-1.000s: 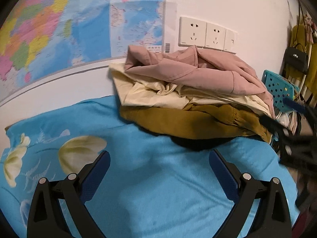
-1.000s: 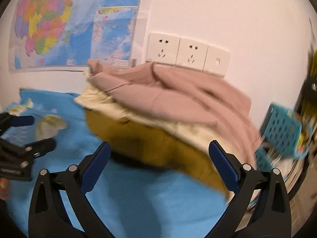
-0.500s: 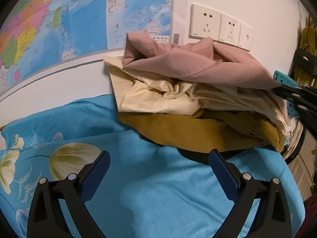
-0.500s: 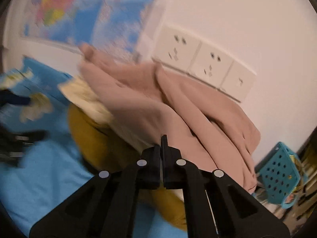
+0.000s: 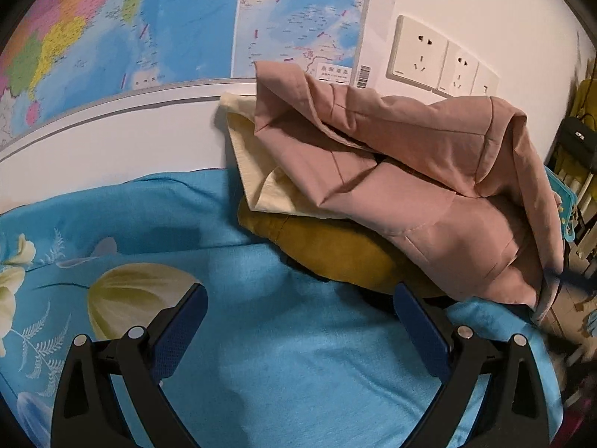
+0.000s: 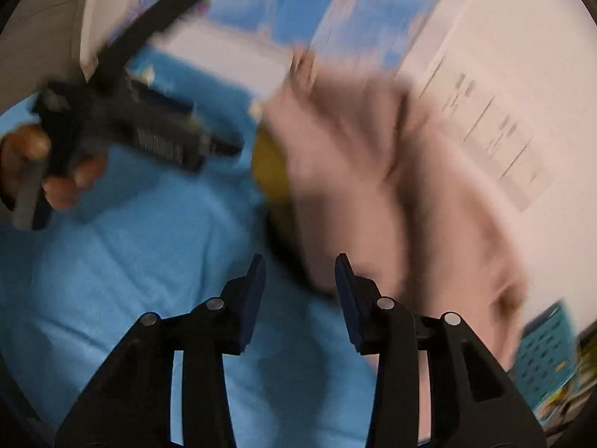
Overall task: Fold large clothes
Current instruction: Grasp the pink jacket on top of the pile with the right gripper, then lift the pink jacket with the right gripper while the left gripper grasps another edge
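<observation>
A pile of clothes sits on the blue bed sheet [image 5: 298, 373] against the wall. A pink garment [image 5: 410, 171] lies on top, over a cream one [image 5: 257, 171] and a mustard one [image 5: 335, 246]. My left gripper [image 5: 298, 310] is open and empty, just short of the pile. In the blurred right wrist view my right gripper [image 6: 300, 276] is partly open and empty, close to the pink garment [image 6: 373, 171] at the pile's near edge. The left gripper [image 6: 123, 123], held in a hand, shows at the left there.
A world map [image 5: 149, 30] and wall sockets [image 5: 421, 54] are behind the pile. A teal plastic basket [image 6: 544, 351] stands at the right off the bed. The sheet has a flower print [image 5: 123, 291] at the left.
The pink garment has been pulled forward and to the right over the pile. My right gripper, shut half a second ago, has opened partway. My left gripper moved closer to the pile.
</observation>
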Demonstrator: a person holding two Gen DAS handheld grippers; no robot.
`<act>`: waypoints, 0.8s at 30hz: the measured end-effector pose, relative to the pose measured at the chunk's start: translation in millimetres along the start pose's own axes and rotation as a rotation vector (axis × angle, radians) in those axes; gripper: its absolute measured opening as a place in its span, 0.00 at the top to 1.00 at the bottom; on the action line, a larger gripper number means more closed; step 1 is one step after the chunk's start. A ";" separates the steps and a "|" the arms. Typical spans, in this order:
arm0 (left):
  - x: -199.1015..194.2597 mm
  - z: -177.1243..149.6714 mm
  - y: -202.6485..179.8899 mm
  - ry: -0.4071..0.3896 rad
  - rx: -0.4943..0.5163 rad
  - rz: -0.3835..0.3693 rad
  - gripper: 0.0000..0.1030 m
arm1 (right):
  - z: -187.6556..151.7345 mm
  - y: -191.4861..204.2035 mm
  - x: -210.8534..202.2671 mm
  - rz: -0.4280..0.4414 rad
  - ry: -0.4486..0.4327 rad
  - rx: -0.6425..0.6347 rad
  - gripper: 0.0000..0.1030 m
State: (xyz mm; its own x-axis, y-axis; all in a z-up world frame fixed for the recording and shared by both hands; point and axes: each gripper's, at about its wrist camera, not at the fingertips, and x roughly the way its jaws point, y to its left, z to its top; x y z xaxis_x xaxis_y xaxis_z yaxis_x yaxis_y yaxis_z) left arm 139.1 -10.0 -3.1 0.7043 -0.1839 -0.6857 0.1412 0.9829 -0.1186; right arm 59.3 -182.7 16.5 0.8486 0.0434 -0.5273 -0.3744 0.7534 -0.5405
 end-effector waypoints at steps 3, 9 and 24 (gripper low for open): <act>6.2 1.5 -4.6 0.010 -0.001 -0.015 0.07 | 24.2 -10.9 4.2 -0.143 -0.069 0.000 0.10; 25.5 -2.0 -7.9 0.057 -0.008 -0.044 0.07 | 76.9 -7.6 89.7 -0.160 0.007 -0.148 0.32; 29.5 1.4 -24.9 -0.016 0.013 -0.335 0.07 | 110.4 -137.5 -0.6 -0.106 -0.089 0.239 0.92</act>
State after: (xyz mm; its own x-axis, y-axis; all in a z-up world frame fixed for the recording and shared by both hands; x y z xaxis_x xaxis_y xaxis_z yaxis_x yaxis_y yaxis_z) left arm 157.3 -39.9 -19.4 0.6280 -0.4975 -0.5984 0.3761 0.8672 -0.3263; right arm 151.5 -213.9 163.5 0.9118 0.0056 -0.4105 -0.1919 0.8898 -0.4141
